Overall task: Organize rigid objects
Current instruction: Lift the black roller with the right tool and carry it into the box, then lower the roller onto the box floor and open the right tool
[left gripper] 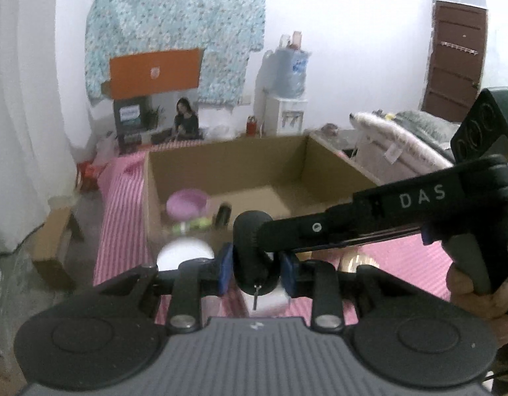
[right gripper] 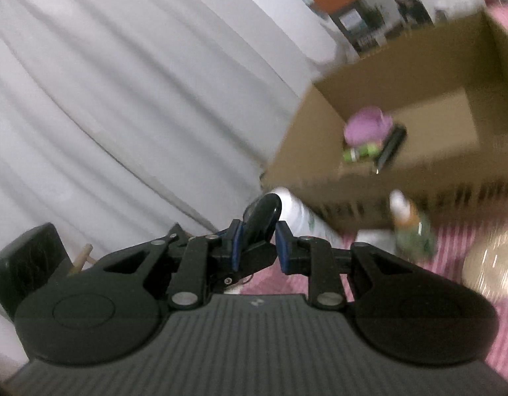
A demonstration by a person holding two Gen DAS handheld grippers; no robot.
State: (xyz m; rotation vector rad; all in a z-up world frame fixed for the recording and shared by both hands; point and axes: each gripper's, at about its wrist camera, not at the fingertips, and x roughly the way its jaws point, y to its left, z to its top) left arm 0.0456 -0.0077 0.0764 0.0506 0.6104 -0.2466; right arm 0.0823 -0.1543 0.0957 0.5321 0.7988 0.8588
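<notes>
Held thing: a black glossy rounded object [left gripper: 254, 250], its kind unclear, sits between both grippers above the pink striped surface [left gripper: 121, 217], in front of the cardboard box [left gripper: 227, 158].
Left gripper [left gripper: 253, 272]: its blue pads [left gripper: 224, 269] are pressed against the black object's sides, pinching it.
Right gripper [right gripper: 259, 246]: the left pad touches the object [right gripper: 262, 219]; a gap shows at the right pad, so whether it pinches I cannot tell.
Left view only: the right gripper's body lettered DAS [left gripper: 419, 204], the hand [left gripper: 481, 300] holding it, a brown door [left gripper: 455, 62], a water dispenser [left gripper: 288, 99].
Right view only: white pleated curtain [right gripper: 121, 99], a bottle with a white cap [right gripper: 410, 227].
Box contents, counted: one pink round bowl [left gripper: 187, 203], one green piece [left gripper: 192, 224], one black cylinder [left gripper: 222, 214].
Textures: the box is matte brown corrugated board with an open top; the bowl is smooth plastic.
Near the box: a white rounded item [left gripper: 184, 252], blurred.
</notes>
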